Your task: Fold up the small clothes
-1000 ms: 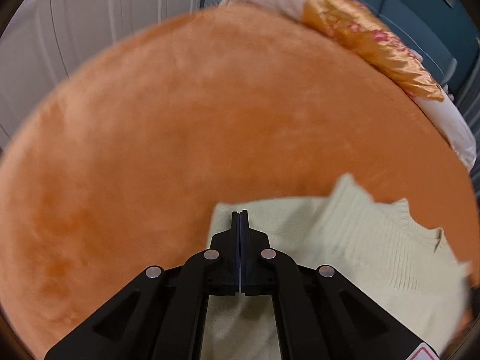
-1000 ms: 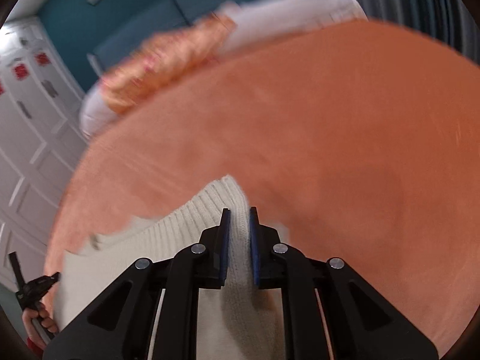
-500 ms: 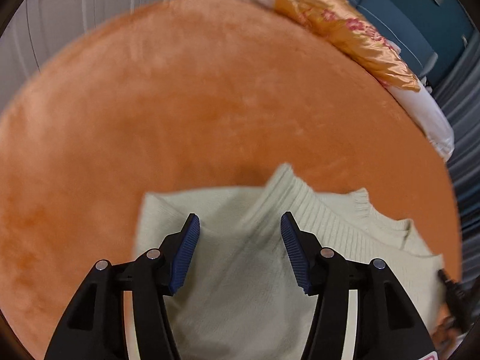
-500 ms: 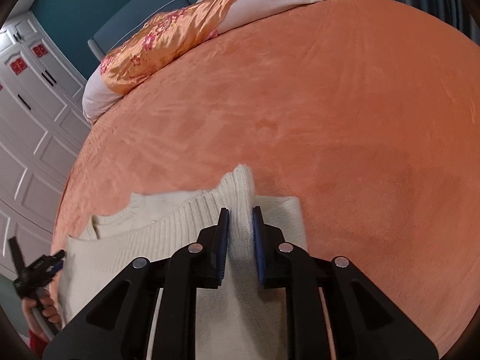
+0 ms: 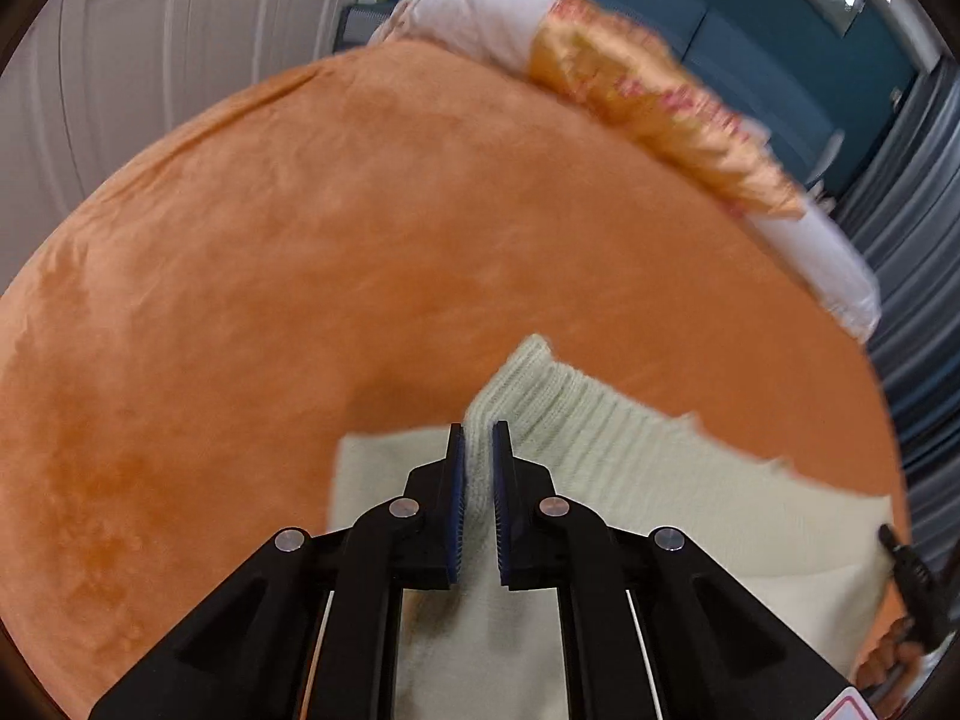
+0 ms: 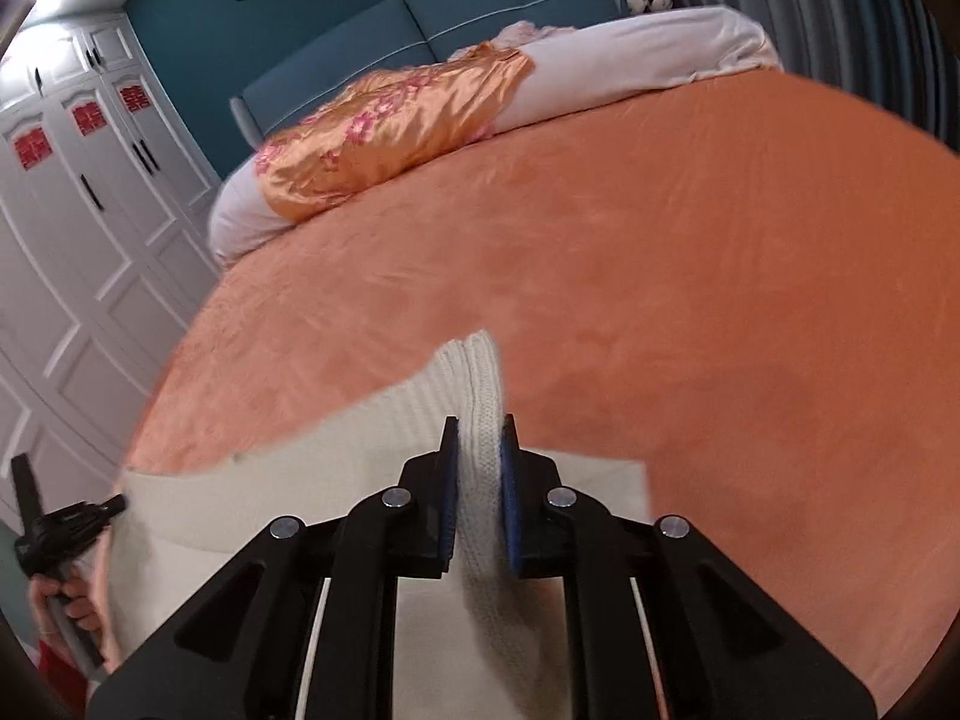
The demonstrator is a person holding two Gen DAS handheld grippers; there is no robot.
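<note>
Change: your left hand-held gripper, jaws spread wide over the cream sweater half a second ago, has just closed on a ribbed fold; EARLIER grip regained for the fold.
Right hand-held gripper: clenched on the sweater's ribbed edge, as before.
Sweater position: lower centre of both views, on the orange bed; knit rising between each pair of pads.
Stage: both corners appear held for lifting.

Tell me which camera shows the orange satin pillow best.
The right wrist view: the orange satin pillow is sharp there, its pink flower pattern clear against the white bedding. The left wrist view shows it too, but smeared by motion blur.
</note>
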